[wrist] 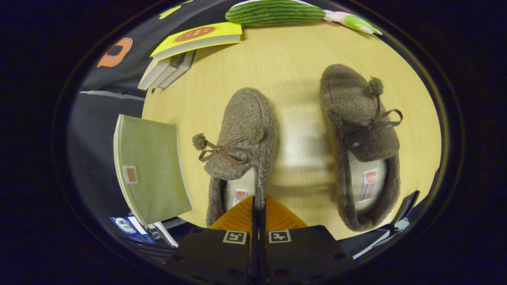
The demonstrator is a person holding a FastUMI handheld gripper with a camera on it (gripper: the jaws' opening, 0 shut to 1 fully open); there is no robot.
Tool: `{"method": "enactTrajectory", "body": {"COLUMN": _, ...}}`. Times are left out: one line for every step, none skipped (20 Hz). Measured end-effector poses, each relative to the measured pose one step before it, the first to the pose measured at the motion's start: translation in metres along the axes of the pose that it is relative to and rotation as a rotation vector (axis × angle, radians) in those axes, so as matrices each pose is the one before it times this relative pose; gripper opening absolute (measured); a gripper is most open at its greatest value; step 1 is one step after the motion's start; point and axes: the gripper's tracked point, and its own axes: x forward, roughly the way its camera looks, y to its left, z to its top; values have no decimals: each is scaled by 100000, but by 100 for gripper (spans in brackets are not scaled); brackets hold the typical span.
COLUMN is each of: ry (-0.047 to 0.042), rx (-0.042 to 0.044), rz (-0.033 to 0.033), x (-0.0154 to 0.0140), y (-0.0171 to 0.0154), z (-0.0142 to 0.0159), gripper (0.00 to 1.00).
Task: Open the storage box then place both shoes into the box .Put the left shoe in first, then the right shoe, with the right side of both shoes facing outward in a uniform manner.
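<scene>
While the gripper (259, 206) fingers pinch the heel-side rim of the left shoe (241, 146) at 12 o'clock, that shoe's toe points straight ahead. Right shoe (358, 146) lies parallel at 2 o'clock on the table (293, 71).

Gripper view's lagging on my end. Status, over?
Gripper shut on left shoe's collar wall. Right shoe apart on table, untouched. Green folder beside left shoe.

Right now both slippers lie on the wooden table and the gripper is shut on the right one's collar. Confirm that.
Wrong slipper. In the gripper view the gripper is shut on the collar of the left slipper; the right slipper lies untouched. Both lie on the wooden table.
</scene>
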Motion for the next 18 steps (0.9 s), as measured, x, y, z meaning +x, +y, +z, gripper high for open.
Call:
{"method": "enactTrajectory", "body": {"ry": -658, "rx": 496, "rz": 1399, "x": -608, "y": 627, "z": -229, "gripper": 6}}
{"method": "enactTrajectory", "body": {"ry": -950, "rx": 468, "rz": 1651, "x": -710, "y": 775, "z": -228, "gripper": 6}}
{"method": "enactTrajectory", "body": {"ry": -1328, "rx": -147, "rz": 1577, "x": -731, "y": 812, "z": -261, "gripper": 6}}
{"method": "enactTrajectory", "body": {"ry": -1140, "rx": -664, "rz": 1435, "x": -927, "y": 989, "z": -326, "gripper": 6}}
{"method": "enactTrajectory", "body": {"ry": -1180, "rx": -355, "rz": 1600, "x": -1112, "y": 1209, "z": -363, "gripper": 6}}
{"method": "enactTrajectory", "body": {"ry": -1088, "rx": -252, "rz": 1932, "x": -1078, "y": 1365, "z": -331, "gripper": 6}}
{"method": "enactTrajectory", "body": {"ry": -1319, "rx": -521, "rz": 1768, "x": -1073, "y": 1445, "z": -139, "gripper": 6}}
{"method": "enactTrajectory", "body": {"ry": -1644, "rx": -384, "rz": 1468, "x": -1151, "y": 1474, "z": -32, "gripper": 6}}
{"method": "enactTrajectory", "body": {"ry": -1597, "rx": -349, "rz": 1343, "x": -1108, "y": 1644, "z": -21, "gripper": 6}}
{"method": "enactTrajectory", "body": {"ry": -1491, "rx": -575, "rz": 1500, "x": -935, "y": 1735, "z": 121, "gripper": 6}}
{"method": "enactTrajectory", "body": {"ry": -1722, "rx": -778, "rz": 1112, "x": -815, "y": 1797, "z": 208, "gripper": 6}}
{"method": "enactTrajectory", "body": {"ry": -2161, "rx": -1546, "rz": 1294, "x": -630, "y": 1848, "z": 382, "gripper": 6}}
{"method": "enactTrajectory", "body": {"ry": -2440, "rx": -1467, "rz": 1101, "x": -414, "y": 1839, "z": 505, "gripper": 6}}
{"method": "enactTrajectory", "body": {"ry": -2178, "rx": -2071, "rz": 1315, "x": -109, "y": 1984, "z": 308, "gripper": 6}}
{"method": "enactTrajectory", "body": {"ry": -1974, "rx": -1488, "rz": 1436, "x": -307, "y": 1795, "z": 323, "gripper": 6}}
{"method": "enactTrajectory", "body": {"ry": -867, "rx": -1509, "rz": 1770, "x": 19, "y": 1978, "z": 75, "gripper": 6}}
{"method": "enactTrajectory", "body": {"ry": -120, "rx": -602, "rz": 1927, "x": 250, "y": 2008, "z": -12, "gripper": 6}}
{"method": "enactTrajectory", "body": {"ry": 808, "rx": -126, "rz": 2232, "x": 351, "y": 2098, "z": -267, "gripper": 6}}
